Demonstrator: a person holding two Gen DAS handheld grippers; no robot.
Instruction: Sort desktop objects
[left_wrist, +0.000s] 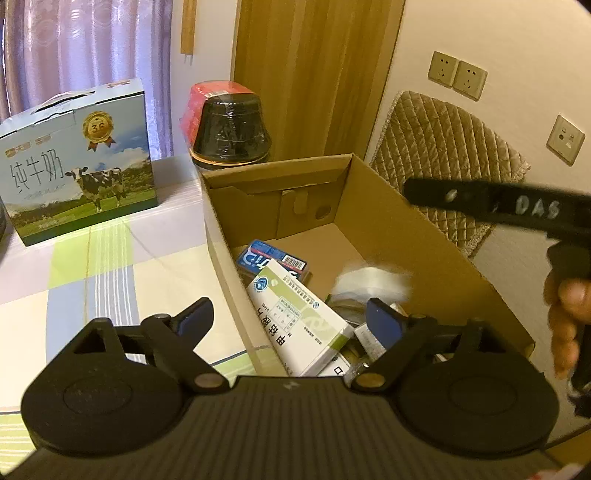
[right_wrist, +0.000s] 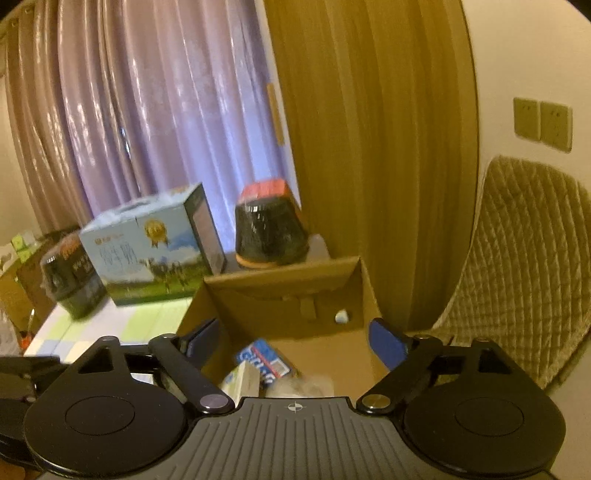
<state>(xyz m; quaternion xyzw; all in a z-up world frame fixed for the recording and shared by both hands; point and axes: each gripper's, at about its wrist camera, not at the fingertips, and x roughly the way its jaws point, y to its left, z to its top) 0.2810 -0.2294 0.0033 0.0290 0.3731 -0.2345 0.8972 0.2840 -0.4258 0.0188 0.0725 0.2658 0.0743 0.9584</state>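
An open cardboard box (left_wrist: 373, 206) (right_wrist: 280, 284) stands on the table. Inside lie a white and green medicine carton (left_wrist: 299, 317) (right_wrist: 242, 380), a blue pack (left_wrist: 269, 258) (right_wrist: 264, 356), a blurred white wad (left_wrist: 371, 278) and more small items. My left gripper (left_wrist: 290, 319) is open above the box's near left corner, nothing between its fingers. My right gripper (right_wrist: 293, 338) is open above the box, holding nothing. In the left wrist view the right tool's black body (left_wrist: 517, 206) and a hand (left_wrist: 565, 317) show at the right.
A blue milk carton (left_wrist: 79, 158) (right_wrist: 151, 247) stands on the checked tablecloth (left_wrist: 122, 266). A black and red wrapped bowl (left_wrist: 229, 125) (right_wrist: 271, 229) sits behind the box; another dark bowl (right_wrist: 72, 275) is at far left. A quilted chair back (left_wrist: 447, 155) (right_wrist: 517, 251), curtain and wooden panel lie beyond.
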